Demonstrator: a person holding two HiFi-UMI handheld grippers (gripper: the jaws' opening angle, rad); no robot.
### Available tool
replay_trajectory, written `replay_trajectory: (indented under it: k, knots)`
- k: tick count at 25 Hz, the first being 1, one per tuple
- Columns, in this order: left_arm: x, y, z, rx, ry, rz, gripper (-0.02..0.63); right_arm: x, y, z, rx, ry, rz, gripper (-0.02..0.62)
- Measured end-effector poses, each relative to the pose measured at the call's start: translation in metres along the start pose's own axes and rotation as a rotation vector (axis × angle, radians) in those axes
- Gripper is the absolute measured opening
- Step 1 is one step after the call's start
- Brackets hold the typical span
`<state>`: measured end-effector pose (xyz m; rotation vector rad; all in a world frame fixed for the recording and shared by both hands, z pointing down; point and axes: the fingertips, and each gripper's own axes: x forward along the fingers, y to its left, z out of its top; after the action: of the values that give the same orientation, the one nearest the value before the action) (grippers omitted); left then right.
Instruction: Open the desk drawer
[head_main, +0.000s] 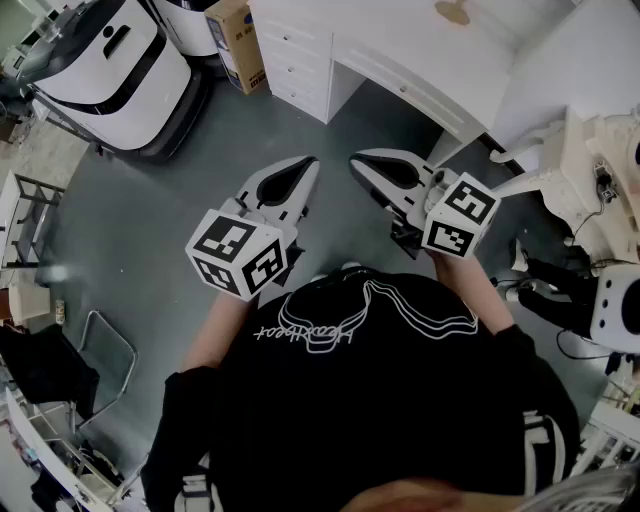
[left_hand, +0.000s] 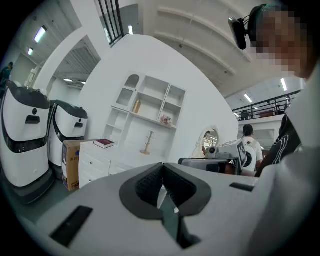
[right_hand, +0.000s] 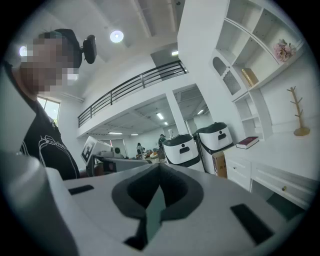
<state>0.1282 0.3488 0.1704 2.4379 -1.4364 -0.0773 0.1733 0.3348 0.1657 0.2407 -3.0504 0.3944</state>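
A white desk (head_main: 420, 45) stands across the grey floor, with a stack of drawers (head_main: 292, 62) at its left end and a shallow knobbed drawer (head_main: 405, 88) under the top. All of them look closed. I hold both grippers in front of my chest, well short of the desk. My left gripper (head_main: 309, 164) is shut with nothing between its fingers, its tips meeting in the left gripper view (left_hand: 162, 165). The right gripper (head_main: 357, 160) is also shut and empty (right_hand: 159, 166). In the right gripper view the knobbed drawer (right_hand: 283, 187) sits at the lower right.
Two white round-topped machines (head_main: 115, 60) and a cardboard box (head_main: 236, 40) stand left of the desk. A red book (left_hand: 104, 143) and a small wooden stand (left_hand: 146, 143) are on the desk top. Ornate white furniture (head_main: 585, 165) is at the right, a chair (head_main: 100, 350) at the lower left.
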Motion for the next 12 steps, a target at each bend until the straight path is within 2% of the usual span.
replay_trajectory:
  k: [8,12]
  knots:
    - [-0.024,0.013,-0.007,0.000,-0.008,0.014,0.005,0.018,0.021,-0.020,-0.010,0.018,0.023,0.005]
    - [-0.012,0.017,-0.010,-0.007,0.001,0.029,0.005,0.015,0.006,-0.023,0.010,0.019,0.025,0.005]
